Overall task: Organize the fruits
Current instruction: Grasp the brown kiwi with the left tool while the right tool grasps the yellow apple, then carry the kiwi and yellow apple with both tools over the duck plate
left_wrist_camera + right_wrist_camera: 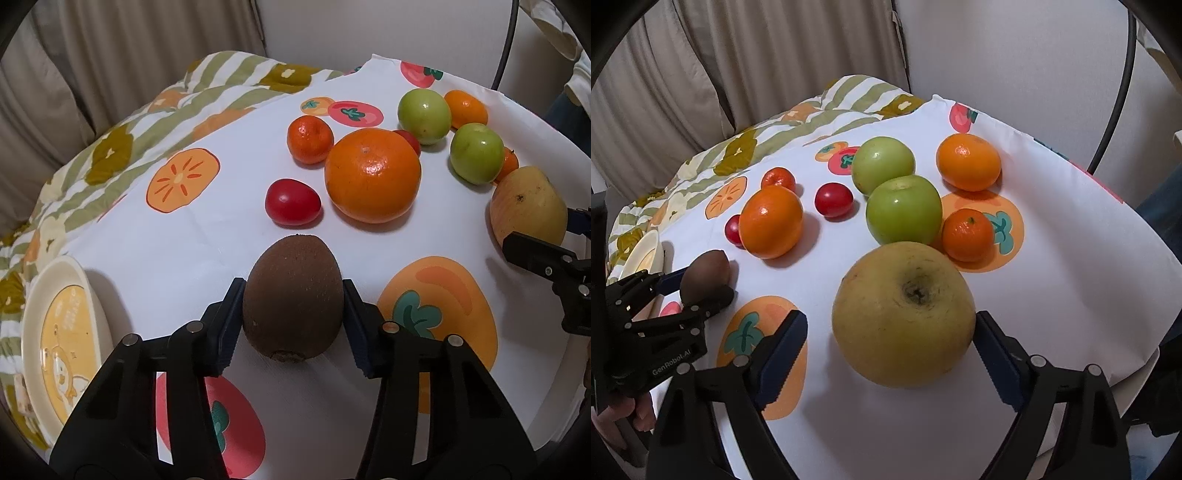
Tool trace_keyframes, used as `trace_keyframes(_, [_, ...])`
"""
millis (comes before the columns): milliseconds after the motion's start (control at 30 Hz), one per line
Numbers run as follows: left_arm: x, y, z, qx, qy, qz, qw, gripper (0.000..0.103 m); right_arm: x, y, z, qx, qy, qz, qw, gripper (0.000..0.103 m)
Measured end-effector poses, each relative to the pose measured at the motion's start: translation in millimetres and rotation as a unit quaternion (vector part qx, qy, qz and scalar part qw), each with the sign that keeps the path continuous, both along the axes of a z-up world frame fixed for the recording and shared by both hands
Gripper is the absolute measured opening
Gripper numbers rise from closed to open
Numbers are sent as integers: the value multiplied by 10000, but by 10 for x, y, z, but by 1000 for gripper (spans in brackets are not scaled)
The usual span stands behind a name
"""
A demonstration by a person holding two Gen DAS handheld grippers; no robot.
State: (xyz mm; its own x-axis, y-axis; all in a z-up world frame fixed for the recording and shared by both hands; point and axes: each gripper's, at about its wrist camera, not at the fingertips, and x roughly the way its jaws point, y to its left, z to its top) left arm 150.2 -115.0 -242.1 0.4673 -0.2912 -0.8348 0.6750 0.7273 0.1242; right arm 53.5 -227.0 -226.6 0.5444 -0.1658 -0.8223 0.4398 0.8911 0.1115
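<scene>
A brown kiwi (291,317) lies on the white fruit-print cloth (207,236), and my left gripper (291,288) is shut on it, a pad pressed against each side. The right wrist view shows the same kiwi (705,273) in the left gripper (701,290) at the far left. A big yellow apple (903,314) sits between the fingers of my right gripper (892,319). Its right pad meets the apple's skin, while a gap shows at the left pad, so it is open. In the left wrist view that apple (524,206) is at the right edge.
A large orange (373,173), a cherry tomato (291,203), two green apples (424,114) (476,153) and several mandarins lie farther back. A cream plate (74,343) rests at the left, partly on a striped quilt (122,147). Curtains hang behind.
</scene>
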Motion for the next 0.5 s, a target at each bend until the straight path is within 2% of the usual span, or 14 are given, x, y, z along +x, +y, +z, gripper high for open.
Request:
trace_keyframes(100, [-7,-4,0,7,-22,28,10000,54,15,-15,-2,-29,38,1,10000,82])
trace_keyframes(200, [-20,-12,3,36,-65,62,10000,53,15,-31,3,-128,73,12,9999,70])
trace_keyframes(500, [-80,20,68,40,-185,212,9996,52,-6,-45,-2,-95,9,177,9998,70])
